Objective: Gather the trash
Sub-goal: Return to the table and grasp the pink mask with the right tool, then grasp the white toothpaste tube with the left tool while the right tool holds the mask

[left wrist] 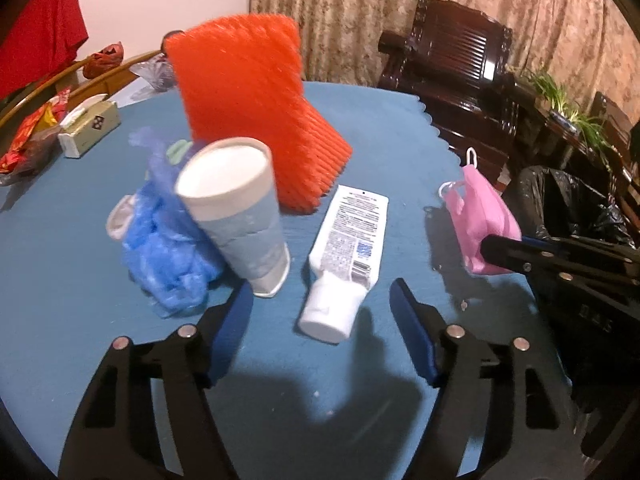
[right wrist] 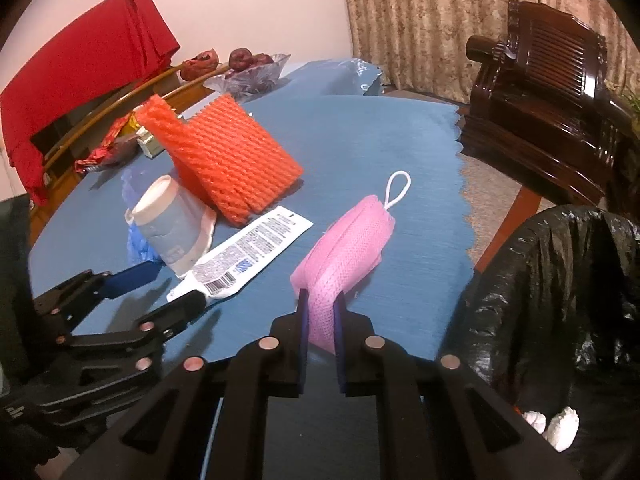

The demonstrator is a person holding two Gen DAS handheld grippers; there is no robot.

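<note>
My right gripper [right wrist: 321,304] is shut on a pink face mask [right wrist: 344,236] and holds it just above the blue table; the mask also shows in the left wrist view [left wrist: 486,222]. My left gripper [left wrist: 322,300] is open, its fingers on either side of the cap end of a white tube [left wrist: 346,256], which lies flat; the tube also shows in the right wrist view [right wrist: 248,256]. A tipped paper cup [left wrist: 236,208] leans on a crumpled blue plastic bag [left wrist: 164,240]. An orange foam net [left wrist: 252,104] stands behind them. A bin lined with a black bag [right wrist: 560,300] stands at the right of the table.
A tissue box [left wrist: 90,128] and red snack wrappers [left wrist: 28,140] lie at the far left of the blue table [left wrist: 80,320]. A glass bowl of fruit [right wrist: 252,70] sits at the back. A dark wooden armchair [right wrist: 548,92] stands beyond the table's scalloped edge.
</note>
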